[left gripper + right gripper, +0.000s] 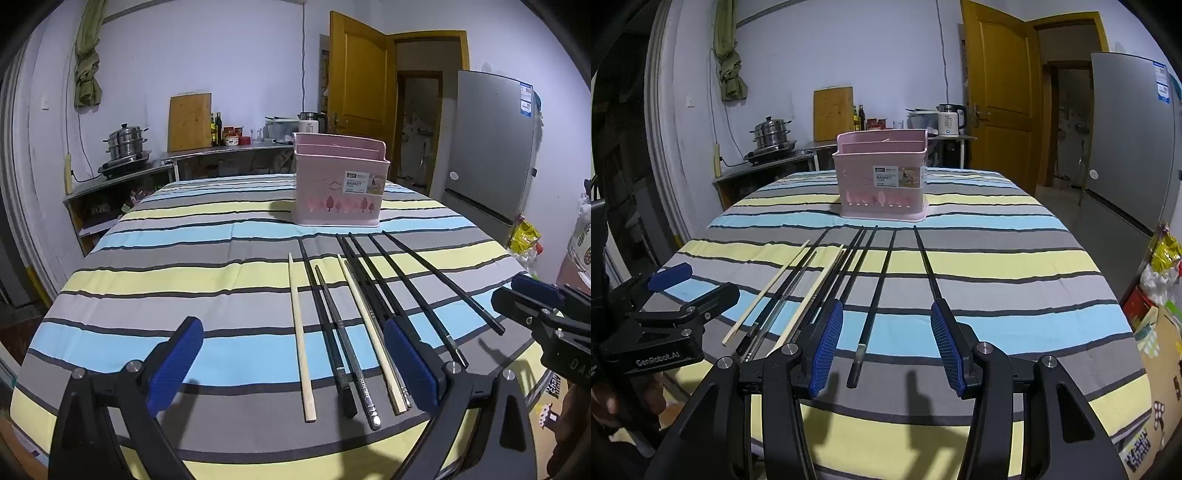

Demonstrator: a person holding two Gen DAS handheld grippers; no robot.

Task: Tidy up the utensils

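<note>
Nearby, kettle behind pink basket

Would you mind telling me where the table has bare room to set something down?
Free: the striped cloth left of the chopsticks, and the strip right of them toward the table edge. Crowded: the chopstick row in front of the pink basket.

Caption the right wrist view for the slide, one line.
Right gripper open over a black chopstick; more chopsticks lie loose before the pink basket.

basket label's small print unreadable, chopstick end hidden behind right claw
</note>
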